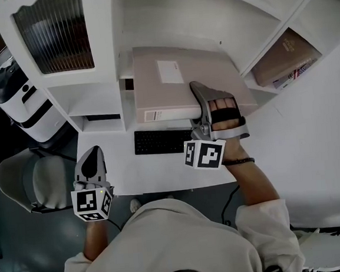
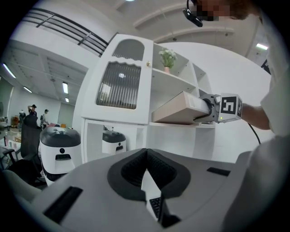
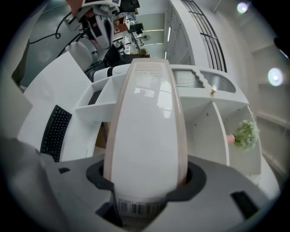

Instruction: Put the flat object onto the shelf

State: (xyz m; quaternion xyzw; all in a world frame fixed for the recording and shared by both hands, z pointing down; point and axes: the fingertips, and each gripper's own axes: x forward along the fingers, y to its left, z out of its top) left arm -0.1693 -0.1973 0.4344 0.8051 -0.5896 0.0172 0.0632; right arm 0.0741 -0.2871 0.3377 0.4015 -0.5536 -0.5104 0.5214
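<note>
Item: flat object [image 1: 177,81], one, a pale beige file box with a barcode label on its near spine. It lies partway into the open shelf [image 2: 167,125] of the white cabinet, near end raised. Whether its far end already rests on the board cannot be told. Held by: right gripper [image 1: 200,94], one, jaws clamped across the near spine, above and below, probably so the box can be slid in flat and let go once it is borne by the shelf. Left gripper [image 1: 93,155], one, low at the bench's front edge and well apart from the box. Its jaws are drawn together with nothing between them. It seems parked out of the way, since one grip is enough for this load. Bench [image 1: 313,149], one, white, carrying the cabinet. Keyboard [image 1: 159,142], one, black, on the bench just below the box's near edge. Brown box [image 1: 284,57], one, stored in the compartment to the right. Potted plant [image 2: 166,58], one, on an upper shelf. White-and-black machines [image 2: 61,145], two, on the floor beside the cabinet. Chair [image 1: 32,180], one, grey, at left.
</note>
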